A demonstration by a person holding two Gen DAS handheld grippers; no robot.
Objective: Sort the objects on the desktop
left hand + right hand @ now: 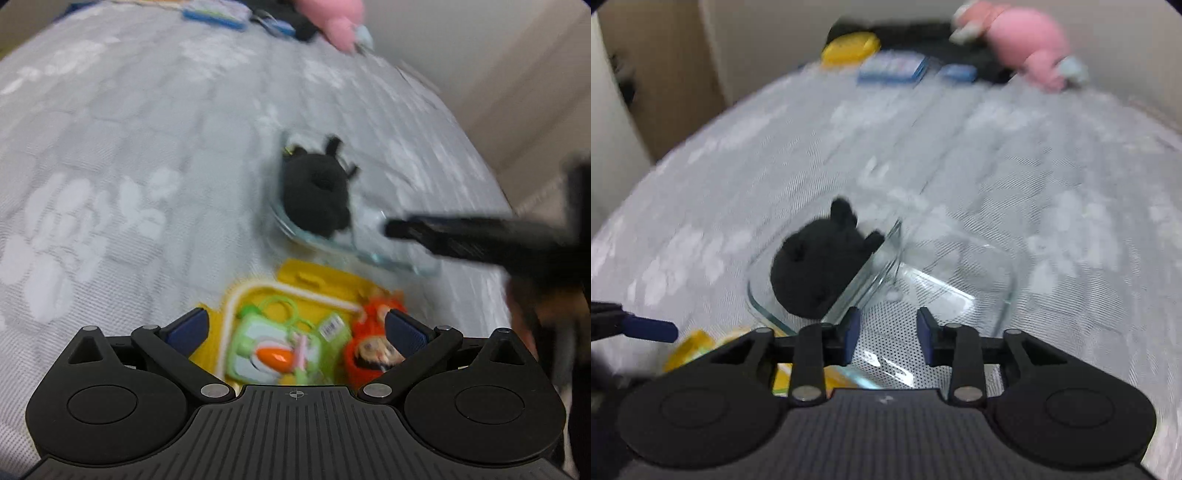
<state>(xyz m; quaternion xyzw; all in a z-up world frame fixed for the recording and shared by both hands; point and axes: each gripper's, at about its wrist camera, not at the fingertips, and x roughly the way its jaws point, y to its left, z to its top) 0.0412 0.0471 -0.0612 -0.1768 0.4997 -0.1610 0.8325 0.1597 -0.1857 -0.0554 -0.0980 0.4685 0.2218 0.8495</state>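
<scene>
Yellow plastic tray nearest, holding a green toy and an orange doll, under the left gripper, wide open, empty. Just beyond, the right gripper hangs part-open over a divided clear glass dish, gripping nothing; its left compartment holds a black plush, ears pointing away. Farther off, blue cards and a pink plush seem unsorted.

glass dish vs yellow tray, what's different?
The glass dish is clear and split by a divider; the yellow tray is opaque, and no divider shows. The dish holds one black plush in its left compartment, with the right one empty; the tray holds a green toy and an orange toy. Both rest on the grey patterned cloth, side by side.
</scene>
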